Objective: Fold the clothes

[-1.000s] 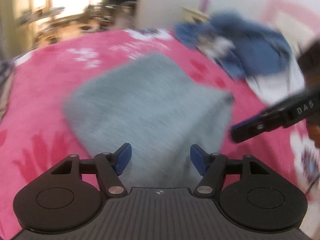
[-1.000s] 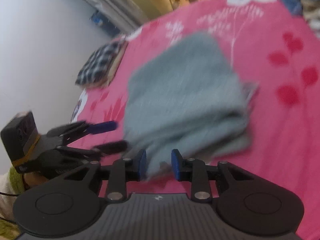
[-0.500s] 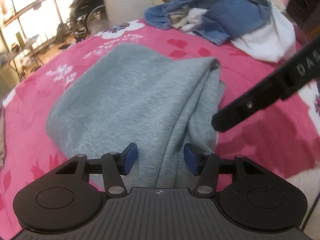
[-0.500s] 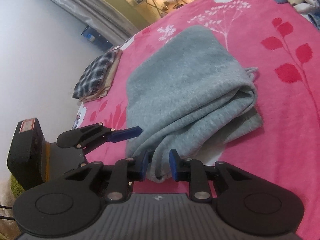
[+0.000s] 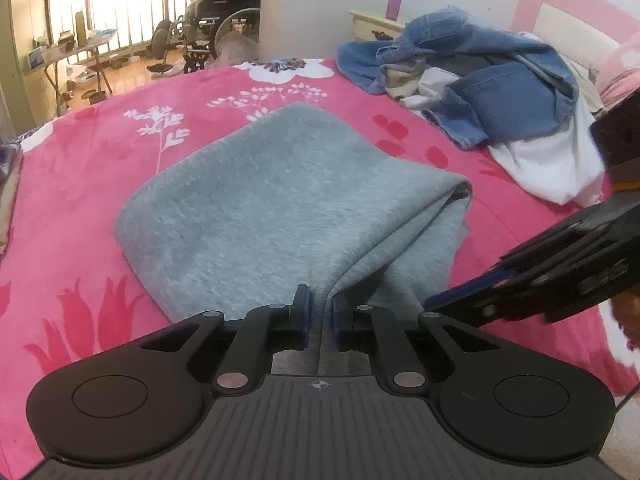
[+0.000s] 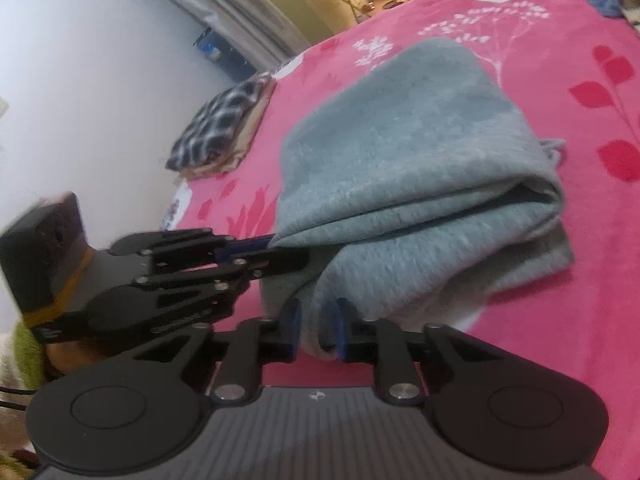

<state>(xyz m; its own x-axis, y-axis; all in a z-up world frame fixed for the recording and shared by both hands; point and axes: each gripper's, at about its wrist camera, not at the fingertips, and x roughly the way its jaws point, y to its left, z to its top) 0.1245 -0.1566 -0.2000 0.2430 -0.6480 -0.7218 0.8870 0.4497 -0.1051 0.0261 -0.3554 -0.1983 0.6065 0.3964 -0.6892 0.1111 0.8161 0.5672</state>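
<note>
A grey fleece garment (image 5: 280,208) lies folded in layers on the pink floral bedspread (image 5: 80,184). It also shows in the right wrist view (image 6: 412,168). My left gripper (image 5: 320,316) is shut on its near edge, the cloth pinched between the blue pads. My right gripper (image 6: 316,324) is shut on a near corner of the same garment. The right gripper (image 5: 440,304) shows from the side in the left wrist view, close to the right of my left one. The left gripper (image 6: 276,248) shows in the right wrist view, closed on the cloth edge.
A heap of blue denim and white clothes (image 5: 492,92) lies at the far right of the bed. A folded plaid garment (image 6: 224,124) lies near the wall at the bed's left. A nightstand (image 5: 372,24) and a pink headboard (image 5: 568,12) stand behind.
My left gripper has closed from open onto the grey garment's near edge. My right gripper stays clamped on its corner. The garment's near edge has lifted slightly.
</note>
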